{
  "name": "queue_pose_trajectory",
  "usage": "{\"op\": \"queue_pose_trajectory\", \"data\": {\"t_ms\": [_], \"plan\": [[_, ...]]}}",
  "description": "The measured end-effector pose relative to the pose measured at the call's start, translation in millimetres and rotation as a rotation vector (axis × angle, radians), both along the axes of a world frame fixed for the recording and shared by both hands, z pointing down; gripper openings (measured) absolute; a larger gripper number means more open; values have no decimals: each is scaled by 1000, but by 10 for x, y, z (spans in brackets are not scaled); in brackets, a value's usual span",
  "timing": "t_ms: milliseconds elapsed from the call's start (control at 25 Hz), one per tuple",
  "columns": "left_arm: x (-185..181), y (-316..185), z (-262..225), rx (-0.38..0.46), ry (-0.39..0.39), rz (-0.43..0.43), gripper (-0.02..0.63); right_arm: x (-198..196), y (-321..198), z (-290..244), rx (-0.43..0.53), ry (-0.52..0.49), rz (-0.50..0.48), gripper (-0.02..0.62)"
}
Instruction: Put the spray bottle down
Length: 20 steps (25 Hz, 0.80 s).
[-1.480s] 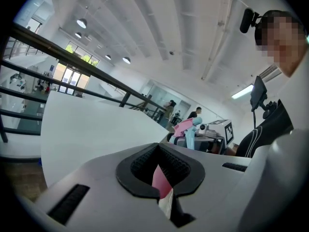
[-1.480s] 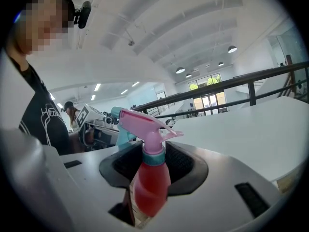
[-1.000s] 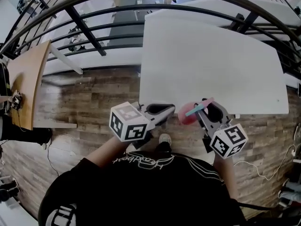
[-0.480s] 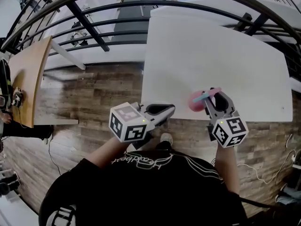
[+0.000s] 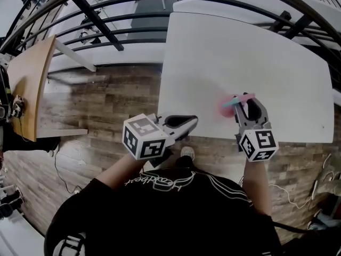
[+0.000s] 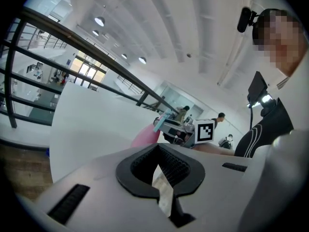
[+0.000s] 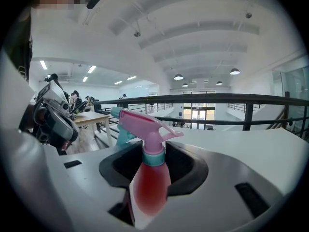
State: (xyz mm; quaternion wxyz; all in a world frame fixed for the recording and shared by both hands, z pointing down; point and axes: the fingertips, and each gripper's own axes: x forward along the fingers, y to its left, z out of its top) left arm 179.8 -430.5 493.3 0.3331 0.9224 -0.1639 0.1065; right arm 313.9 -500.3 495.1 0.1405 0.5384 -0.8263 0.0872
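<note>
At the near edge of one white table (image 5: 224,57), over plank flooring (image 5: 106,105), the right gripper (image 5: 244,104) clamped one pink spray bottle (image 5: 228,109); the left gripper (image 5: 192,124) was closed, empty.

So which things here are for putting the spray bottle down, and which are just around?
For the job: spray bottle, right gripper holding it, white table.
Just around: left gripper, wooden table, black railing.
</note>
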Motion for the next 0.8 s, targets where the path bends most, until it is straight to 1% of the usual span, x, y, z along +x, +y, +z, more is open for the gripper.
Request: {"op": "queue_pose_trajectory", "data": {"t_ms": [240,480,560,640,800], "plan": [[28,-54,38,-9,-4,-7,6,-11,-52,23,32,12,-22,146],[35,-83,35,-12,-5,-8,6,-33,-71,50,55,63,-13,146],[28,-71,12,-11,-4,-5,6,-23,-62,60,54,92,7,146],[20,-45,-9,-4,-6,-1,6,28,-48,52,53,103,47,152],[-27,25,-39,7,-3,7,6,117,14,35,42,77,106,176]]}}
